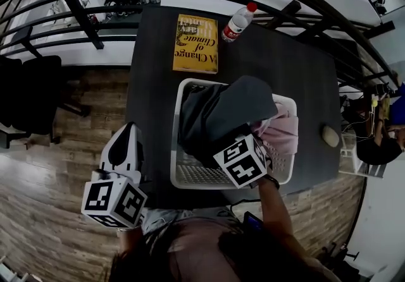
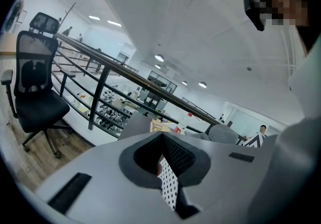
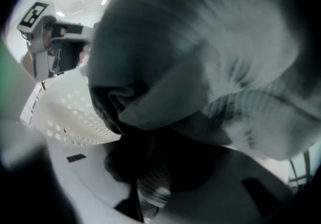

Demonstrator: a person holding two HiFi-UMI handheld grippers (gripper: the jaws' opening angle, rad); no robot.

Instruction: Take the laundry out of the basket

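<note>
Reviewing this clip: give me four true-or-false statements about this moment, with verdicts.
1. The right tongs grip a gray garment at the basket. True.
2. The left tongs hold the pink garment. False: they are shut on nothing, beside the basket; the pink garment lies in it.
3. The book lies inside the basket. False: it lies on the table, beyond the basket.
4. A red-capped bottle is next to the book. True.
</note>
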